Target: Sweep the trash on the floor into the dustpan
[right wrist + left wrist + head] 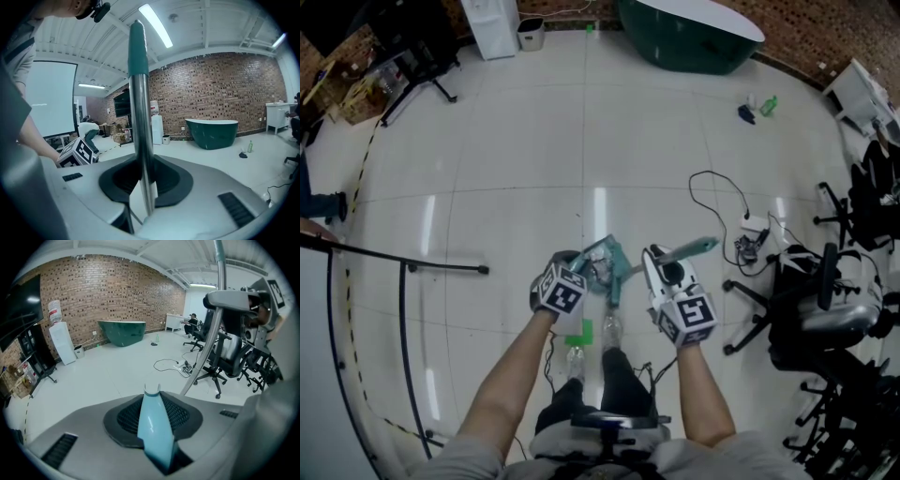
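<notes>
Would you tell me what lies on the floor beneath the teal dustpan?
The dustpan covers the floor directly beneath; beside it lie two clear bottles and a green scrap.

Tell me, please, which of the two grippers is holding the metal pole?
The right gripper: its jaws clamp the shiny metal pole with the dark teal grip. The left gripper holds a pale blue plastic handle instead.

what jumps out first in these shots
Low in the head view, the left hand-held gripper clamps a pale blue plastic dustpan handle, the right hand-held gripper a silver metal broom pole with teal grip. A dark green bathtub sits by the far brick wall.
</notes>
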